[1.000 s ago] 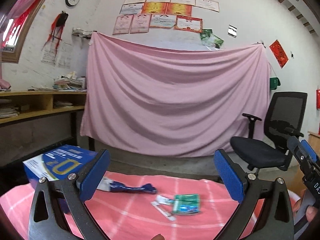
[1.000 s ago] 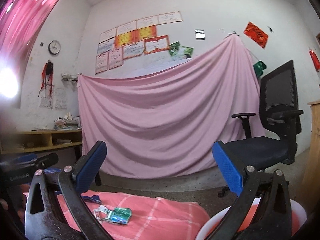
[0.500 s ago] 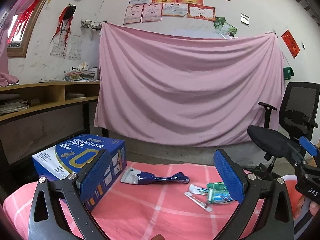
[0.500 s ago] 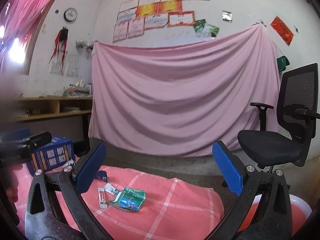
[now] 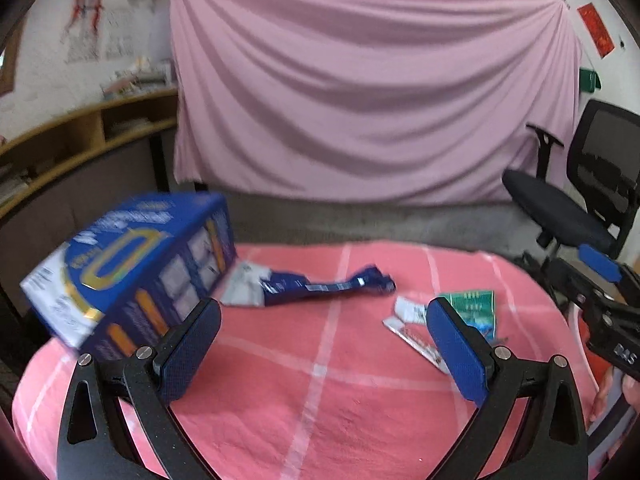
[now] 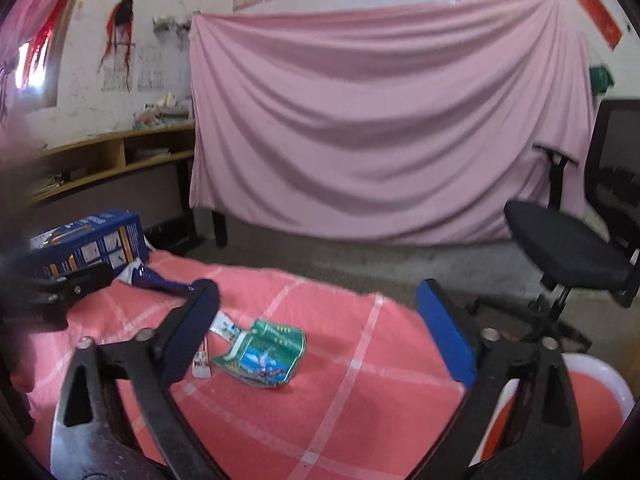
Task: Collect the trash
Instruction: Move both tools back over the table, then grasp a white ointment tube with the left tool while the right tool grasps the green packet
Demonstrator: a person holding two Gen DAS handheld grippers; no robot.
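On the pink checked cloth (image 5: 320, 400) lie a twisted blue wrapper (image 5: 320, 286), a green wrapper (image 5: 474, 310) and small white packets (image 5: 412, 320). A blue box (image 5: 132, 268) stands at the left. My left gripper (image 5: 324, 346) hangs open above the cloth, short of the blue wrapper, nothing between its pads. In the right wrist view the green wrapper (image 6: 264, 354) lies just ahead of my right gripper (image 6: 320, 332), which is open and empty. The white packets (image 6: 204, 354) sit by its left finger. The blue wrapper (image 6: 160, 282) and blue box (image 6: 90, 242) lie far left.
A white and red bin (image 6: 600, 400) stands low at the right of the table. A black office chair (image 5: 580, 200) is beyond the table on the right. A pink sheet (image 5: 372, 92) hangs on the back wall; wooden shelves (image 5: 80, 136) run along the left.
Both cameras have tipped downward and moved closer to the table, so more cloth and trash shows. Both grippers stay open.
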